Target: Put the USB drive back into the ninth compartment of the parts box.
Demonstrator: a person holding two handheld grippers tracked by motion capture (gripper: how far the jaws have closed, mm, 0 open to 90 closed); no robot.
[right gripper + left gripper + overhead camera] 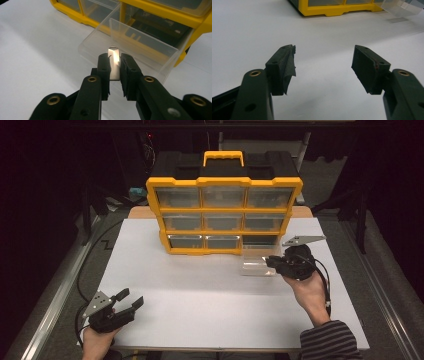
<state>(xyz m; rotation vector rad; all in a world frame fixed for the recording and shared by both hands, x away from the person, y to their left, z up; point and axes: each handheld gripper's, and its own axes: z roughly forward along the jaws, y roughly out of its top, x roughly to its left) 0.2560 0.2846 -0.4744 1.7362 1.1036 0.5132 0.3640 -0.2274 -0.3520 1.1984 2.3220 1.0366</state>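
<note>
A yellow and black drawer organizer (223,215) stands at the back of the white table, with clear drawers in three rows. Its bottom right slot (260,240) is dark and open. One clear plastic drawer (257,265) lies drawn out on the table right in front of that slot. My right gripper (272,262) is shut on the drawer's front tab (114,60), which shows pinched between the jaws of the right gripper (115,65). My left gripper (131,299) rests near the table's front left corner, open and holding nothing; its jaws stand wide apart around bare tabletop (323,67).
The white tabletop (200,285) ends at a metal rail on the left (55,295) and a grey floor strip on the right. A black cable (87,265) runs along the left edge. The organizer's yellow base (332,10) and the drawer (400,8) lie ahead of the left gripper.
</note>
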